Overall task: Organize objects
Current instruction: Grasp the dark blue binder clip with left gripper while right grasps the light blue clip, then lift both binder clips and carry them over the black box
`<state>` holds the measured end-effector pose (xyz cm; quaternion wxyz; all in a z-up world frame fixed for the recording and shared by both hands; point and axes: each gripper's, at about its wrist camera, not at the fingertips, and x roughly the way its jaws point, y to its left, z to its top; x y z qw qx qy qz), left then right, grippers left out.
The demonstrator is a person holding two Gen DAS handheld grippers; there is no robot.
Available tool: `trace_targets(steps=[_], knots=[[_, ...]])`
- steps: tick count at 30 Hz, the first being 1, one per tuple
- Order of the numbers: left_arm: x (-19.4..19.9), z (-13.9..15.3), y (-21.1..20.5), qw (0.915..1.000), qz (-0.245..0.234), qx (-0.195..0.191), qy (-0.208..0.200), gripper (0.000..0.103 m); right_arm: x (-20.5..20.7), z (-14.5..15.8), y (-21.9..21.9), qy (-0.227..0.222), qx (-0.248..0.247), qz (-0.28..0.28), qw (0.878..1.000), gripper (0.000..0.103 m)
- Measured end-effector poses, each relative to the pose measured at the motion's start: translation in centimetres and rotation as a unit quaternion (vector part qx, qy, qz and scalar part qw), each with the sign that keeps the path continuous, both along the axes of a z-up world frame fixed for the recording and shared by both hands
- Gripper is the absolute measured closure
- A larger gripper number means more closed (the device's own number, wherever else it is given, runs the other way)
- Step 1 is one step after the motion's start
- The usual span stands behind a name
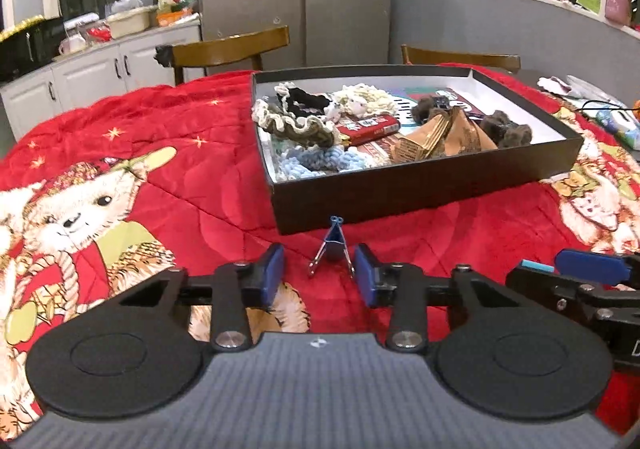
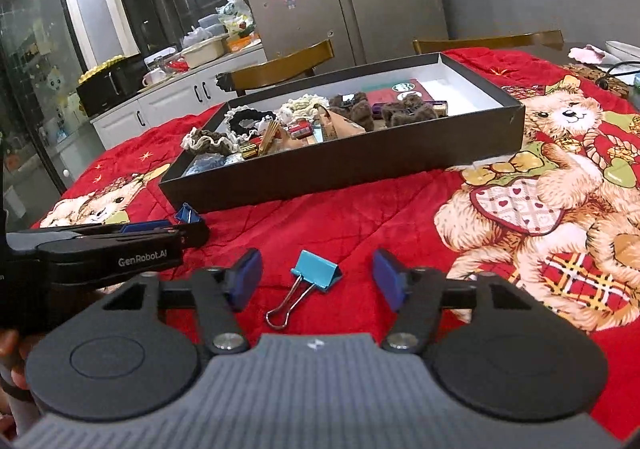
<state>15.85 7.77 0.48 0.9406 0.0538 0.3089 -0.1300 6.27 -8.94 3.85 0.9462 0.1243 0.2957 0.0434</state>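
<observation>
We count two binder clips on the red cloth (image 2: 320, 217): a dark blue clip (image 1: 333, 247) between our open left gripper (image 1: 319, 274), and a light blue clip (image 2: 314, 275) between our open right gripper (image 2: 316, 281), handles toward us. Neither is gripped. Beyond lies one black box (image 1: 420, 185) of scrunchies and packets.

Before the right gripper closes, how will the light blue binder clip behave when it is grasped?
The light blue binder clip looks small, so probably light. Its folded metal body seems stiff and smooth, so it may slip. The wire handles probably swing freely. The right gripper stands open around it.
</observation>
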Motion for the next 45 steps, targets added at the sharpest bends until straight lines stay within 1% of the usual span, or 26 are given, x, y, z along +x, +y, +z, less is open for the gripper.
trace_targets(steps=[1,2,3,5,7,9,14,17,20,22,25,27,32,37,40,45], knots=[[0.0,0.0,-0.1,1.0000,-0.004,0.002,-0.001,0.068,0.1,0.0,0.1,0.002,-0.003,0.001,1.000,0.049],[0.0,-0.1,-0.1,1.0000,-0.008,0.002,-0.003,0.074,0.1,0.0,0.2,0.001,-0.006,-0.001,1.000,0.053],[-0.1,-0.1,-0.3,0.9999,-0.011,0.004,-0.004,0.075,0.1,0.0,0.3,0.002,-0.011,-0.006,1.000,0.060],[-0.2,-0.1,-0.5,0.9998,-0.013,0.012,-0.009,0.075,0.0,0.0,0.4,0.004,-0.021,-0.018,1.000,0.066],[-0.3,-0.1,-0.6,0.9997,-0.013,0.016,-0.011,0.076,0.0,0.0,0.4,0.005,-0.026,-0.022,0.999,0.067],[-0.4,-0.1,-0.5,0.9998,-0.011,0.014,-0.011,0.076,-0.1,0.0,0.5,0.006,-0.032,-0.026,0.999,0.073],[-0.6,-0.1,-0.7,0.9996,-0.002,0.022,-0.016,0.076,0.0,0.1,0.5,0.008,-0.040,-0.026,0.999,0.073],[-0.7,-0.1,-0.8,0.9993,0.002,0.032,-0.020,0.076,0.0,0.1,0.4,0.007,-0.036,-0.025,0.999,0.073],[-0.7,-0.1,-0.7,0.9993,0.007,0.030,-0.020,0.076,0.0,0.1,0.3,0.007,-0.032,-0.024,0.999,0.073],[-0.8,0.0,-0.2,0.9997,0.004,0.014,-0.020,0.076,0.0,0.1,0.2,0.006,-0.030,-0.024,0.999,0.073],[-0.9,0.2,0.9,0.9994,0.003,-0.025,-0.024,0.076,0.0,0.0,0.0,0.006,-0.028,-0.023,0.999,0.073],[-1.0,0.3,1.1,0.9990,0.000,-0.035,-0.027,0.076,0.0,0.1,-0.1,0.005,-0.024,-0.022,0.999,0.074],[-1.6,0.5,0.7,0.9987,-0.006,-0.026,-0.044,0.076,-0.1,0.1,-0.2,0.003,-0.021,-0.020,1.000,0.074],[-1.5,0.5,0.6,0.9990,0.003,-0.018,-0.040,0.076,-0.2,0.1,-0.3,0.003,-0.015,-0.017,1.000,0.074],[-1.5,0.4,0.3,0.9990,0.007,-0.006,-0.044,0.076,-0.2,0.1,-0.5,0.004,-0.009,-0.016,1.000,0.073],[-1.7,0.5,0.5,0.9988,0.011,-0.011,-0.047,0.076,-0.2,0.2,-0.8,0.001,0.003,-0.016,1.000,0.074]])
